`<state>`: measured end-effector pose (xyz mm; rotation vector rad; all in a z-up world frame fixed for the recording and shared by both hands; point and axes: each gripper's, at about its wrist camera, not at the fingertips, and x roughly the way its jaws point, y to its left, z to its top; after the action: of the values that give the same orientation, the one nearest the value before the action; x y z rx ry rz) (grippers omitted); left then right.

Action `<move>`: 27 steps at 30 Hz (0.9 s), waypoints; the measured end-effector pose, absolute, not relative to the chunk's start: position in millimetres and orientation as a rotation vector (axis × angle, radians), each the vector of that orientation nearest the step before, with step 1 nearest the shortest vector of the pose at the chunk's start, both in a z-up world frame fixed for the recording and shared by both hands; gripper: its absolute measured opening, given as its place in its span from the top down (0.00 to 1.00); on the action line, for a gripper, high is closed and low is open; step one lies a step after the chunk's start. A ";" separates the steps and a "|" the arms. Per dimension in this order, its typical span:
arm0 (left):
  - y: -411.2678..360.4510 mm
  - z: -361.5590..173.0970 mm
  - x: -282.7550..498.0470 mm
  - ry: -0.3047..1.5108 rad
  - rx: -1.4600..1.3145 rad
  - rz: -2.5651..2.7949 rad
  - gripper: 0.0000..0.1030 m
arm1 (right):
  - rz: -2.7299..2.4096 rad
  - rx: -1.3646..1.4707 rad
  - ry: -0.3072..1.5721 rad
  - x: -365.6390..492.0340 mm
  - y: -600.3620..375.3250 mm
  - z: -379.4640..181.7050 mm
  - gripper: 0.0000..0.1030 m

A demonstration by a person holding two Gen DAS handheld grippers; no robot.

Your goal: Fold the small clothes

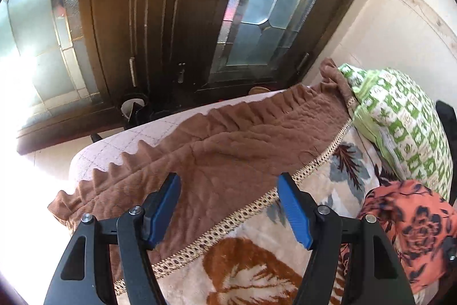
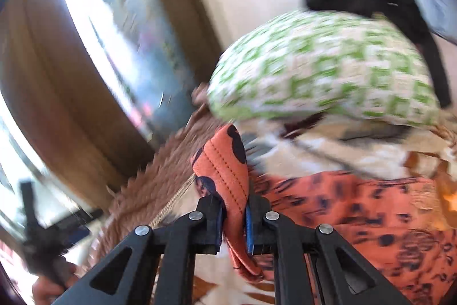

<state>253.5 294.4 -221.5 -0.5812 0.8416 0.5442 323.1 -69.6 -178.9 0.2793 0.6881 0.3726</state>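
One orange garment [image 2: 371, 219] with a dark flower print lies bunched on the bed; in the left wrist view it sits at about four o'clock, just beside the one green-and-white pillow [image 1: 400, 122] at two o'clock. The right gripper [image 2: 234, 222] has its two fingers pinched tight on a stitched edge of that garment, which stands up between them toward twelve o'clock while the rest spreads toward three o'clock. The left gripper [image 1: 228, 207] holds nothing: its two blue pads [image 1: 164, 207] stand wide apart above one brown quilted cover [image 1: 228, 145] with a frilled edge. Under both lies one cream blanket [image 1: 257, 262] with leaf patterns. One dark wooden door [image 1: 160, 19] fills eleven to one o'clock. The right wrist view is blurred.
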 end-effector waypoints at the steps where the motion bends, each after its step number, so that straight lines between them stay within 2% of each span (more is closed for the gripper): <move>1: 283.8 -220.2 257.9 0.845 -0.558 0.522 0.31 | 0.353 0.330 0.672 316.8 -104.9 -168.7 0.88; 4: 246.7 -216.9 272.5 0.859 -0.482 0.440 0.31 | 0.238 0.432 0.624 285.9 -206.0 -146.3 0.88; 7: 197.9 -219.1 287.8 0.891 -0.394 0.325 0.31 | 0.066 0.465 0.605 251.1 -298.2 -151.0 0.88; 15: 61.2 -240.1 310.5 0.983 -0.244 -0.004 0.31 | -0.317 0.685 0.831 184.6 -465.5 -264.8 0.84; 17: 34.5 -241.0 308.3 0.967 -0.179 -0.034 0.31 | -0.321 0.736 0.806 169.2 -483.6 -280.1 0.84; 21: -12.3 -248.3 304.3 0.947 -0.066 -0.102 0.31 | -0.358 0.690 0.739 151.3 -497.0 -276.4 0.84; 25: -46.4 -268.6 306.6 0.994 0.050 -0.139 0.31 | -0.171 0.642 0.711 169.3 -472.0 -260.6 0.84; 27: -54.4 -283.0 307.1 1.046 0.100 -0.119 0.27 | -0.084 0.649 0.740 182.5 -452.8 -268.7 0.84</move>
<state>307.1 -54.4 -283.0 0.0995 1.0463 -0.1188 182.5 -452.8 -268.7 0.6495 0.7397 -0.0839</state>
